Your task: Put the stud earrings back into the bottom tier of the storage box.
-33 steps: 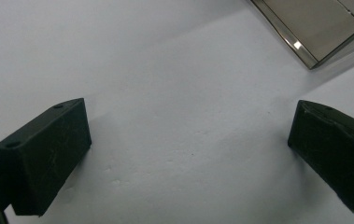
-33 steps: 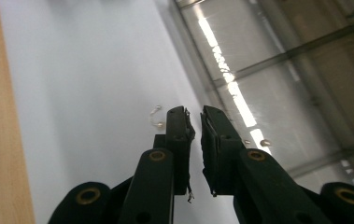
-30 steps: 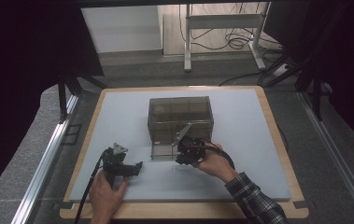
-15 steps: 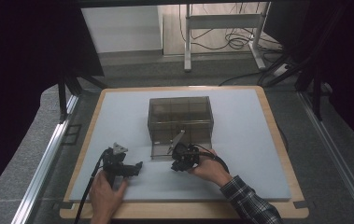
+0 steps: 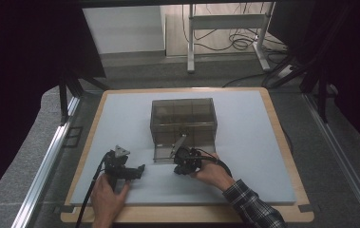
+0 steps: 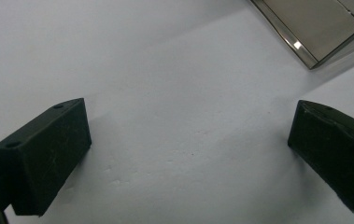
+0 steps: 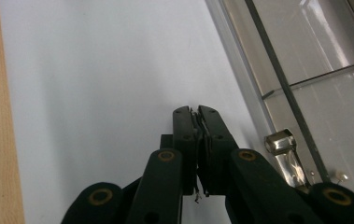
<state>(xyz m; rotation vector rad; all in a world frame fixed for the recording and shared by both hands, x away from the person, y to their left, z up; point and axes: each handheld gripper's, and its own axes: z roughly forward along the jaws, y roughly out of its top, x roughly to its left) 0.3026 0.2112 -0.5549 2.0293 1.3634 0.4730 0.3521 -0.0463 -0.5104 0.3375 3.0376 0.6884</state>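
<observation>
A white tabletop (image 5: 244,156) carries a smoky clear box (image 5: 183,121) near its middle, with a flap (image 5: 164,152) lying open at its near side. The right hand-held gripper (image 5: 181,152) sits at that flap, its jaws having just closed together with nothing between them, beside a small clear knob (image 7: 279,141). The left hand-held gripper (image 5: 139,169) rests apart on the tabletop, jaws spread wide.

We see the box (image 5: 183,121) near the tabletop's (image 5: 253,142) middle, its flap (image 5: 163,153) lying toward the near edge; both tongs, left (image 5: 139,170) and right (image 5: 181,142), sit before it.
</observation>
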